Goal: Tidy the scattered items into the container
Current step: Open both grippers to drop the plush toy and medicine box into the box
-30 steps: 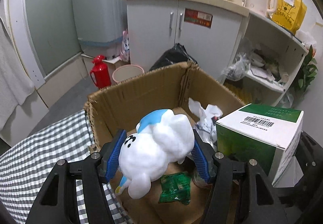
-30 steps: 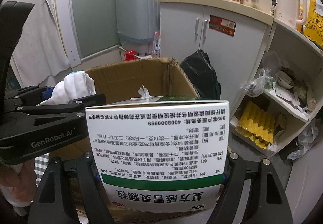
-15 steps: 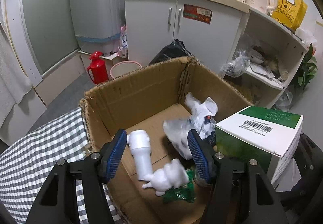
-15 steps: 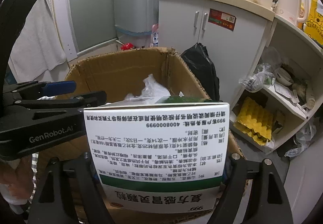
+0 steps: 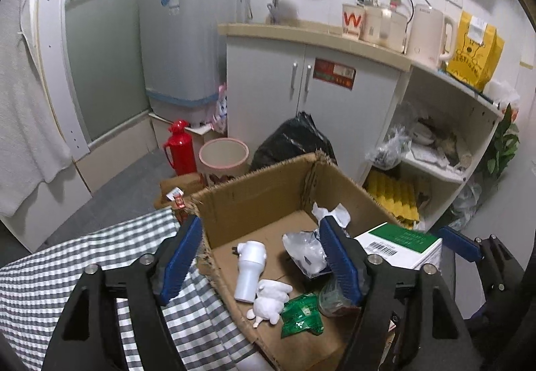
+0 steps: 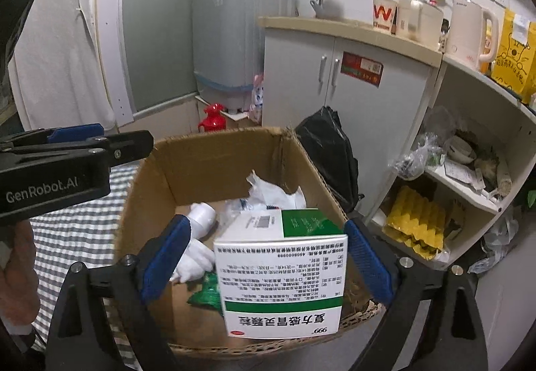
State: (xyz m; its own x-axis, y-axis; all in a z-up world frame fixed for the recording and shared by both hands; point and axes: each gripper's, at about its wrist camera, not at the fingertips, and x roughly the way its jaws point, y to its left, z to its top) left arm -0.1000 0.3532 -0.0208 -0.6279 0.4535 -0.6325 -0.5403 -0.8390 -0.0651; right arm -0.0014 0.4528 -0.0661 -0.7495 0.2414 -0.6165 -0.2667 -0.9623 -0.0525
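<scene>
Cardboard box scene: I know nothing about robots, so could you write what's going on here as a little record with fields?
Container: cardboard box, open-topped, next to a checked cloth
Inside: white bottle, white plush toy, green packet, crumpled plastic bag
Left gripper: jaws open, empty, above the cardboard box
Right gripper: jaws open, medicine box between them with a gap on one side
Unclear: whether the medicine box rests on anything

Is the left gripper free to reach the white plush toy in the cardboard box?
Probably yes: the left gripper is open and empty above the cardboard box, and nothing covers the white plush toy.
</scene>
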